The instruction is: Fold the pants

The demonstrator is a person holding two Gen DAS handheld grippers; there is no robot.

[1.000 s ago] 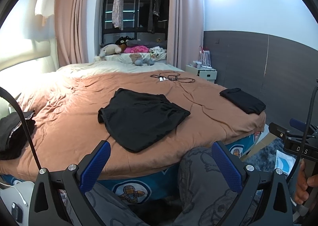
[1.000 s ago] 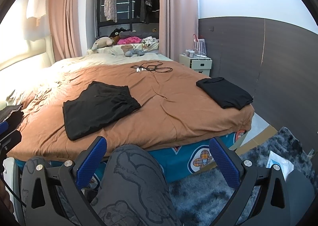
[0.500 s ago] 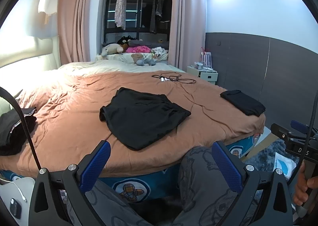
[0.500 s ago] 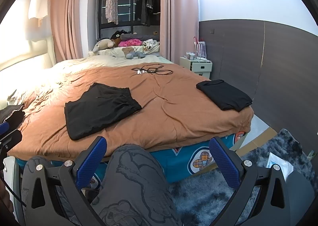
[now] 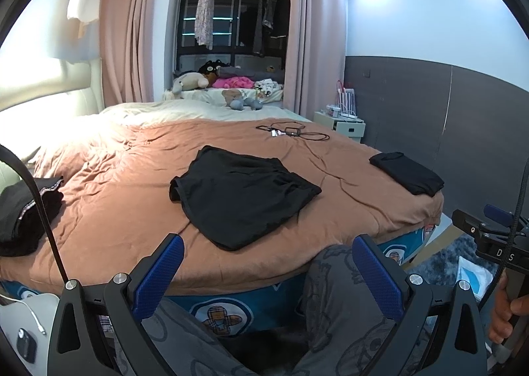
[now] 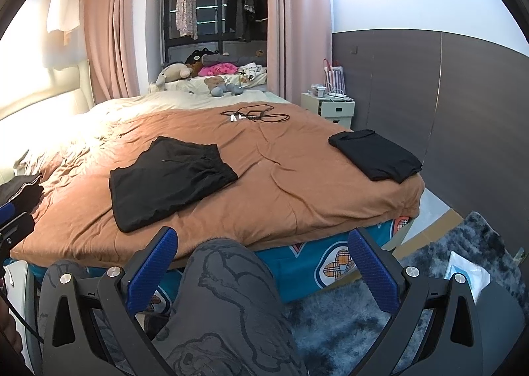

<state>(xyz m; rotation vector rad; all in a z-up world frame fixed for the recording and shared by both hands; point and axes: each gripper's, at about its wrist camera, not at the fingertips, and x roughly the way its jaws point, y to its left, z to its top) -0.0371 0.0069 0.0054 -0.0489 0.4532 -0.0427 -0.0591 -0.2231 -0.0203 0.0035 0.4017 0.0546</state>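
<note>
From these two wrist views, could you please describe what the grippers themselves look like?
Both the left gripper and right gripper have black angular frames with silver screws and textured blue finger pads. A black cable arcs beside the left one.

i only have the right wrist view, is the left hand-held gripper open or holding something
Observer: Open. The left hand-held gripper has nothing between its fingers and is short of the bed.
Operator: whats the dark thing cut off at my far left
Observer: A heap of dark clothes with a pale striped trim, lying at the bed's left edge.
Operator: anything below it
Observer: A small dark object beside a white cable, on a white surface.
</note>
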